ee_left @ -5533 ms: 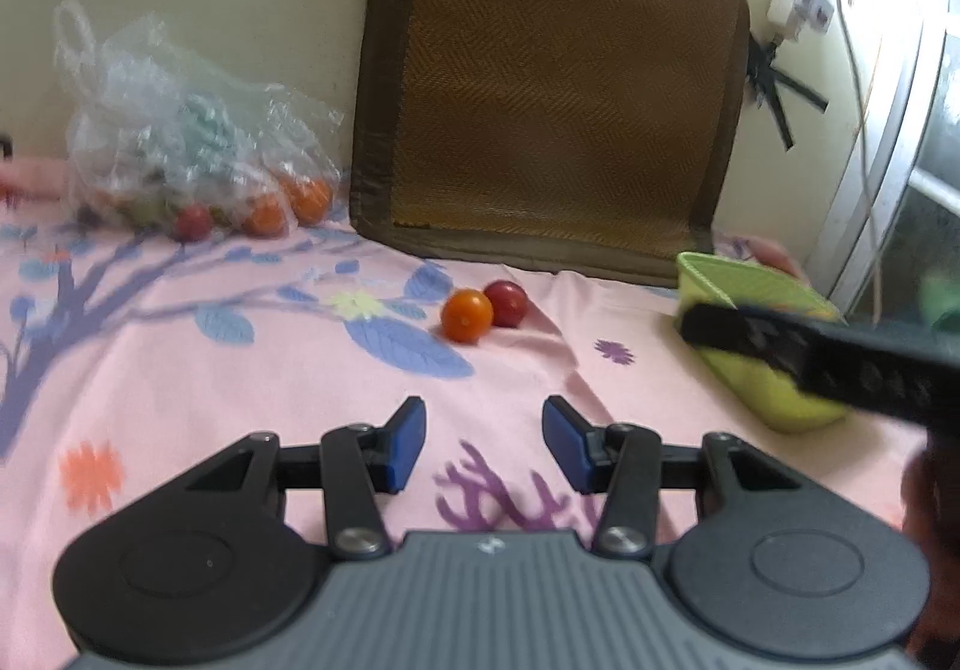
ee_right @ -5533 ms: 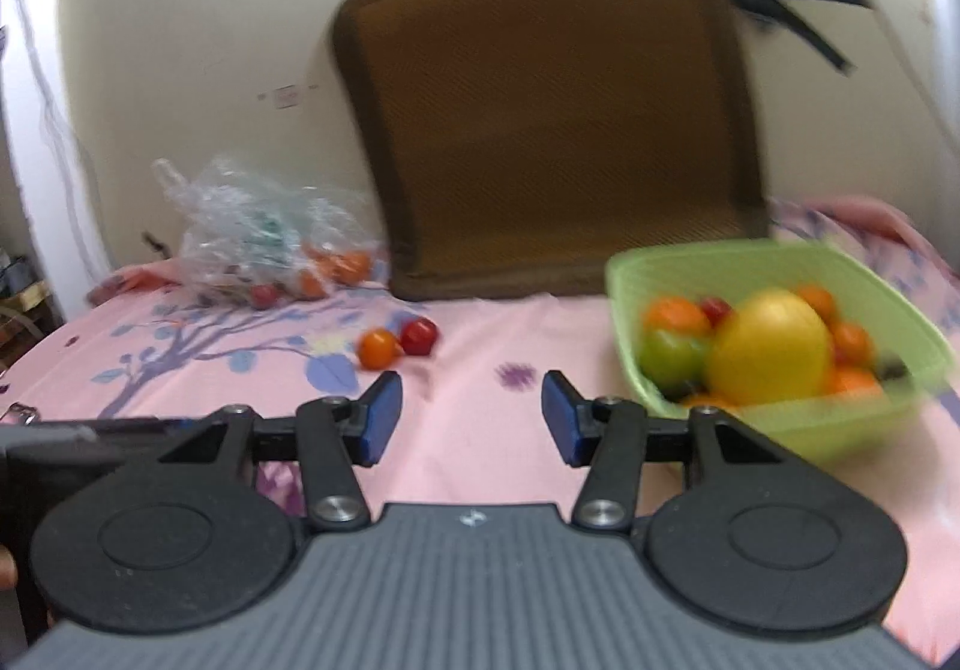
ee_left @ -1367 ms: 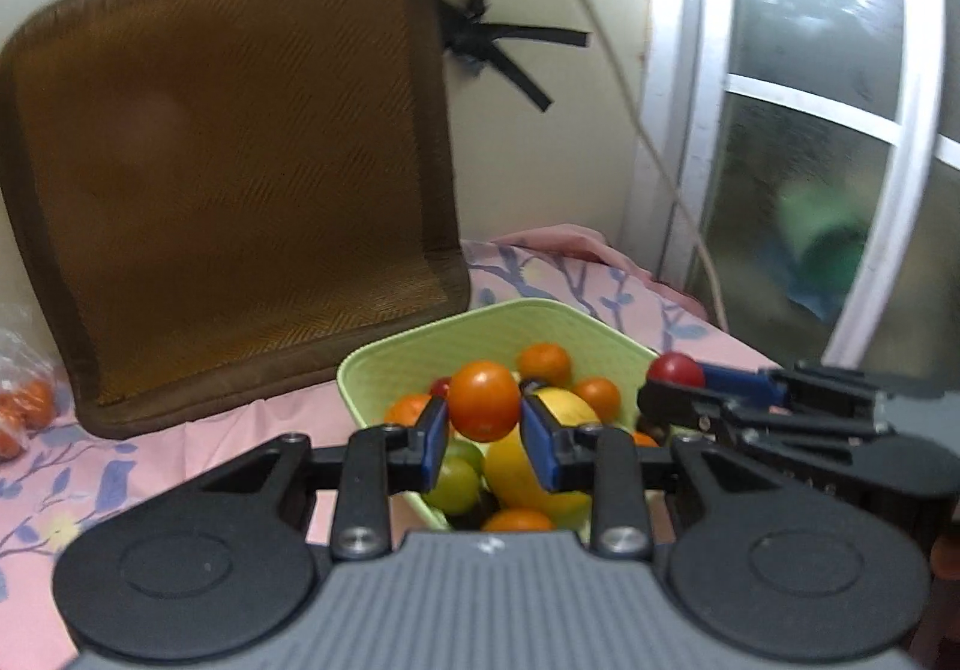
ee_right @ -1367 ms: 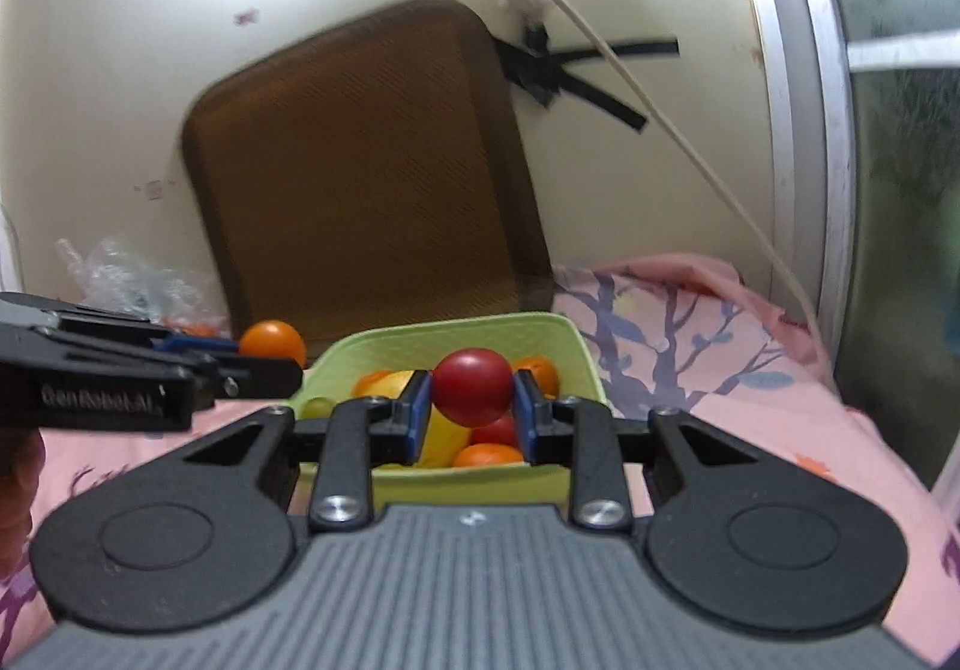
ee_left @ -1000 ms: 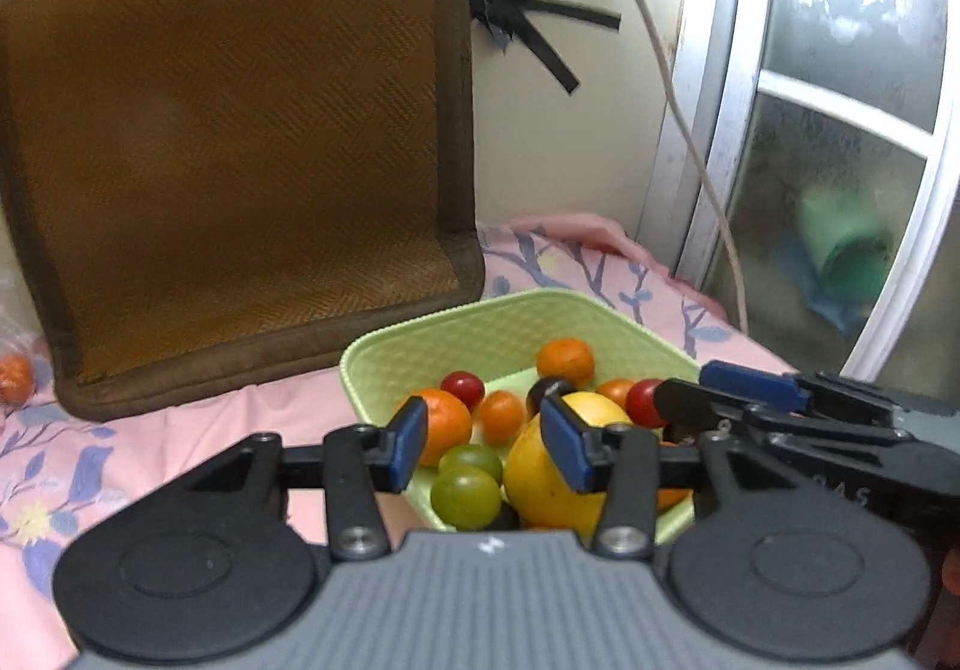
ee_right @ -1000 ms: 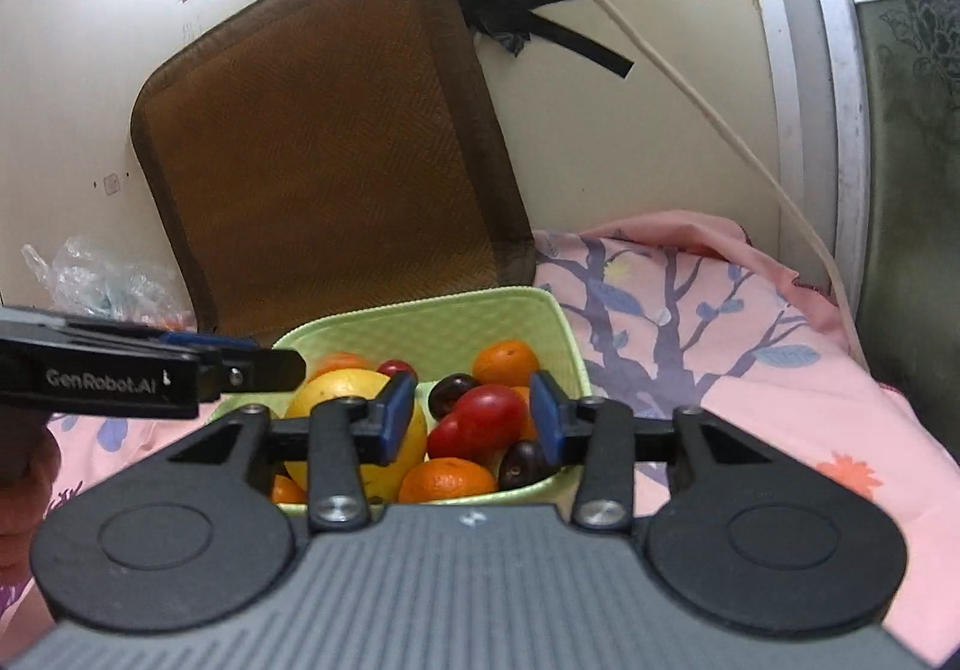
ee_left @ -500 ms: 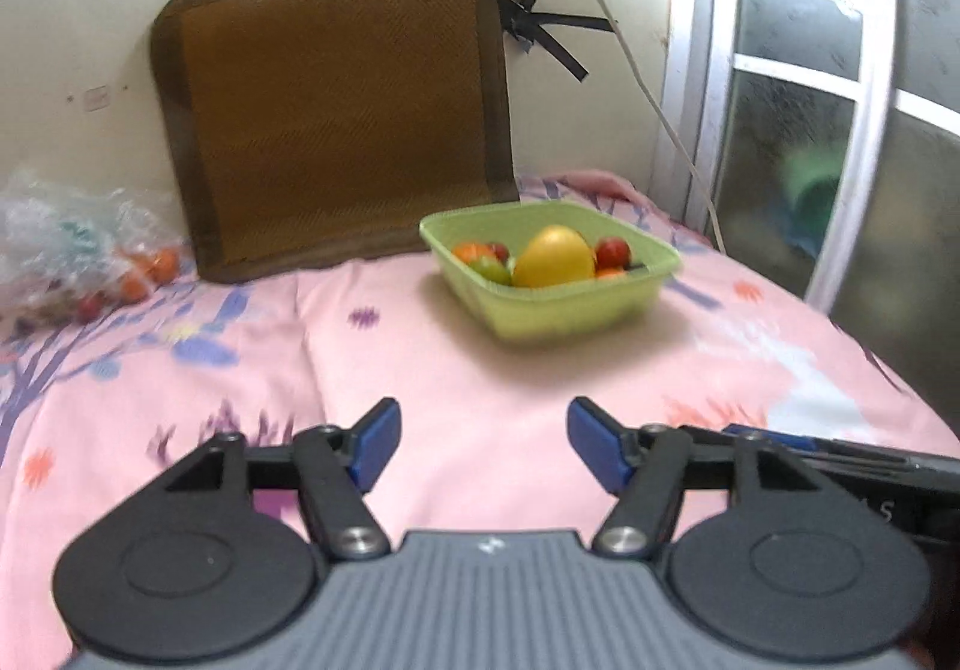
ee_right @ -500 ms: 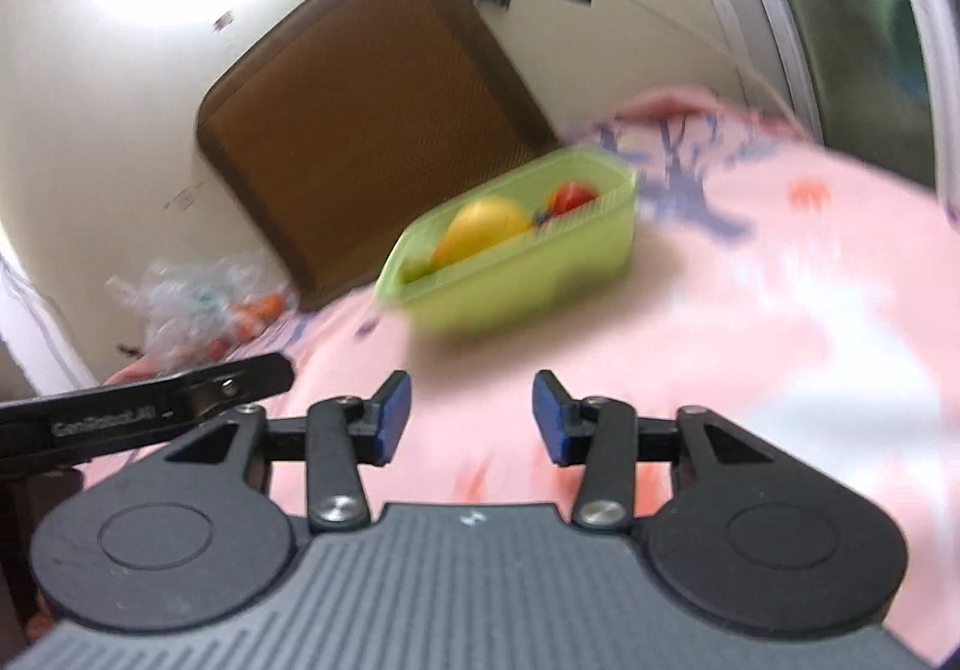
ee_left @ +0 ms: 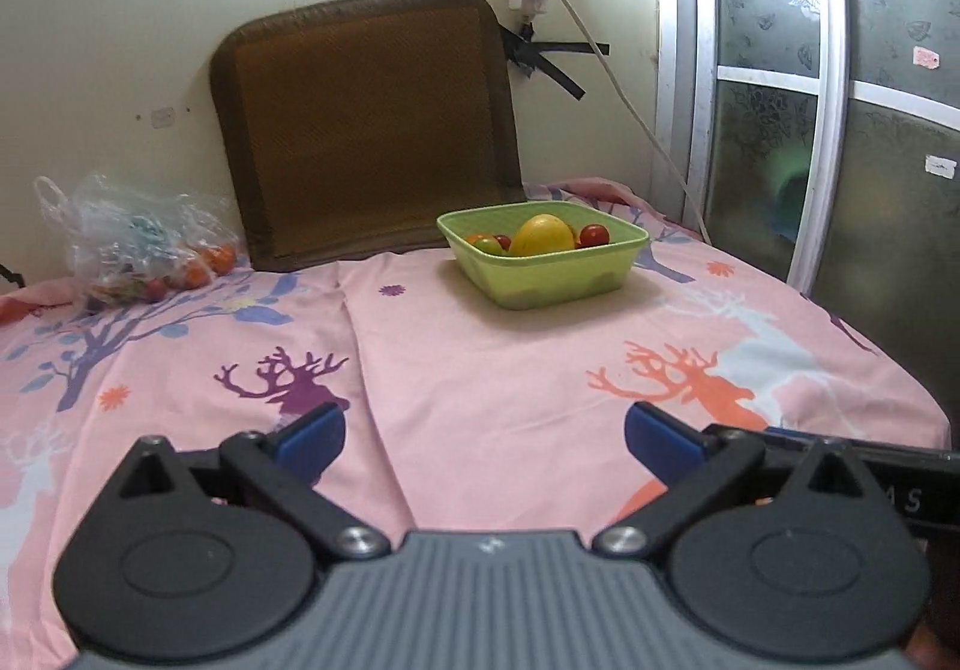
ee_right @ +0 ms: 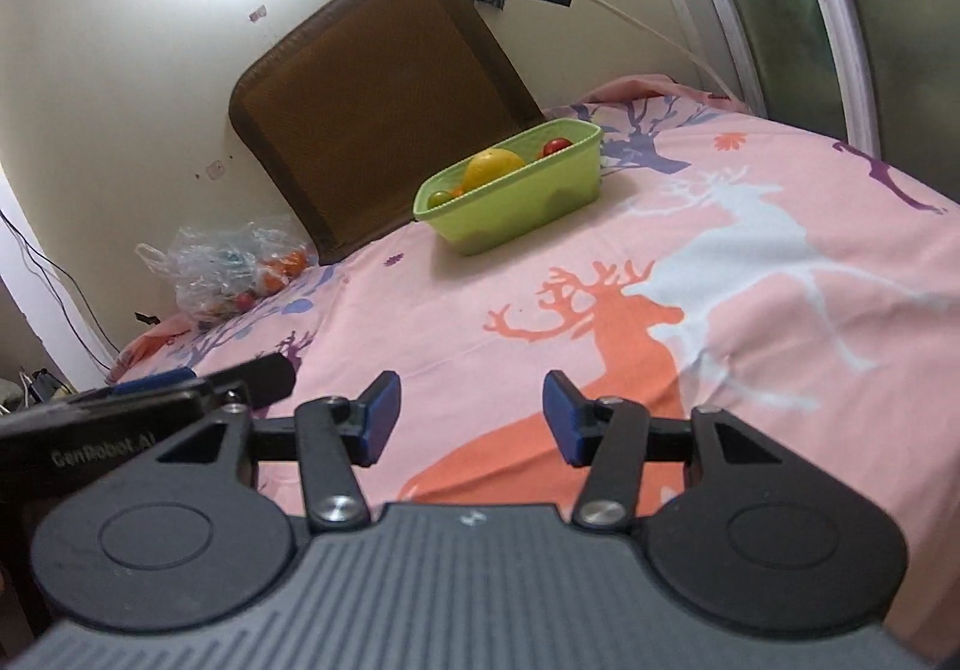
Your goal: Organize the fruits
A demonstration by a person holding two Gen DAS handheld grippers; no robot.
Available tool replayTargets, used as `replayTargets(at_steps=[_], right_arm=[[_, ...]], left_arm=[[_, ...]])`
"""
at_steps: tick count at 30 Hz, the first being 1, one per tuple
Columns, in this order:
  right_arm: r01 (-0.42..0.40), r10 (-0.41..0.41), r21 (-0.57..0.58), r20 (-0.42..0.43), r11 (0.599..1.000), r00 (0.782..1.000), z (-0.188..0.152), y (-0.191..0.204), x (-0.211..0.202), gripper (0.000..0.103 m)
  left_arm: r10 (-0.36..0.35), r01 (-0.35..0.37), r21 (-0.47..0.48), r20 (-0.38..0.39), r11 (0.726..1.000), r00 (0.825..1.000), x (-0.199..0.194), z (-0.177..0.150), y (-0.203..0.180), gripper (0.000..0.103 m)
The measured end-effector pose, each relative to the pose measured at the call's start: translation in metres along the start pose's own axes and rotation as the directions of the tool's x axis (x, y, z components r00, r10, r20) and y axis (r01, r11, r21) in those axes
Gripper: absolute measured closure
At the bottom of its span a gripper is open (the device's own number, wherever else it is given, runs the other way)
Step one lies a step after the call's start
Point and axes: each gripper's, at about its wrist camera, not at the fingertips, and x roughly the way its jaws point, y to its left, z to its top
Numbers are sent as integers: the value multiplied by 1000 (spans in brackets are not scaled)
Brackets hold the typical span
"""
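Both grippers hang low over the near edge of a bed spread with a pink sheet, and both are empty. The left gripper has just been opening its fingers, which now stand spread wide with nothing between them; the right gripper has also just been opening, to a moderate gap, and it too holds nothing. The green bowl sits well ahead of both pairs of fingers, near a brown cushion leaning on the wall, and it already holds a large yellow fruit with several small red, orange and green ones around it. No loose fruit shows on the sheet between the fingers and the bowl. Far ahead and to the left of the fingers lies a clear plastic bag with more small orange and red fruits inside. Judging from this, the loose fruits are gathered, and what may be left is the bag's contents, if those belong in the bowl as well.
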Motion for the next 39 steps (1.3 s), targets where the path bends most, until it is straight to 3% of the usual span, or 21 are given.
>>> replayTargets(at_steps=[10,15,28,39], right_arm=[[-27,27,-2,2,1000,1000,-14,4,-27,46],[-6,6,-11,19,1000,1000,-20,4,-36,41],[13,-13,10,4,1000,1000,-24,0,-29,32],[15,-15,8,10,1000,1000,-24,4,-29,27]], left_arm=[[53,-52,-19,38,998,998,-34,-10,-6,0],[96,-97,4,57,995,994,-44,-14,-9,0],[140,-141,-74,-13,987,990,-30,-21,8,0],[202,-203,-57,-23,977,979,-26,-23,11,0]])
